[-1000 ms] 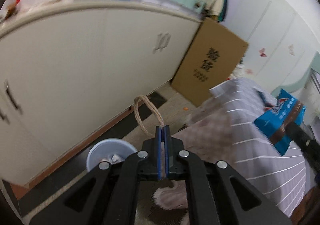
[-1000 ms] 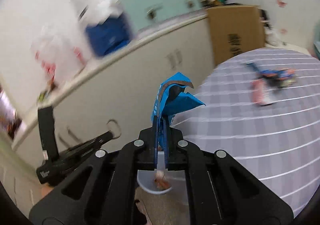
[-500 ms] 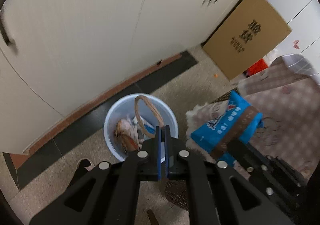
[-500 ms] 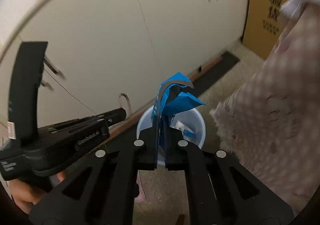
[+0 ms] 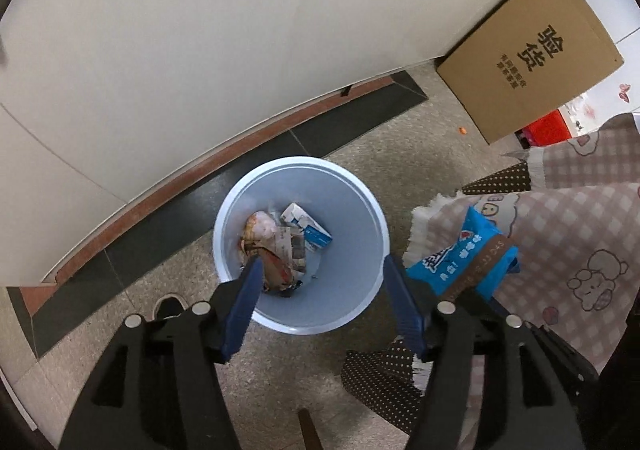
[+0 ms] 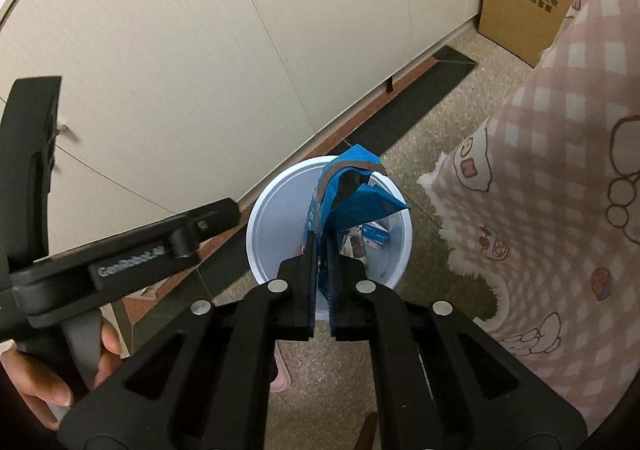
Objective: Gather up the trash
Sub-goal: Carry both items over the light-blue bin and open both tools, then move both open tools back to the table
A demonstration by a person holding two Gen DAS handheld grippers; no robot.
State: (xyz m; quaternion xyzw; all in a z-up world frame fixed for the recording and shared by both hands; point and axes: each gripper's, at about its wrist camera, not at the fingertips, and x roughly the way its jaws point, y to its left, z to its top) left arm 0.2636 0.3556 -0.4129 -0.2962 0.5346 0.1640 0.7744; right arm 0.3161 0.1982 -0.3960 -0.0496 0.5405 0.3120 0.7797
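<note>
A pale blue trash bin (image 5: 360,209) stands on the floor by the cabinet, with crumpled wrappers and a small carton (image 5: 306,228) inside. My left gripper (image 5: 322,270) is open and empty right above the bin. The rope loop it held is not in view. My right gripper (image 6: 320,246) is shut on a blue snack wrapper (image 6: 352,197) and holds it over the bin (image 6: 264,217). The wrapper also shows in the left wrist view (image 5: 464,254), just right of the bin.
White cabinet doors (image 5: 200,49) rise behind the bin. A cardboard box (image 5: 532,61) leans at the far right. A pink checked tablecloth (image 5: 580,250) hangs at the right. A shoe toe (image 5: 168,306) shows left of the bin.
Both grippers swung down from the table to above the bin. My left gripper opened and the rope loop is gone from it. My right gripper still grips the blue wrapper.
</note>
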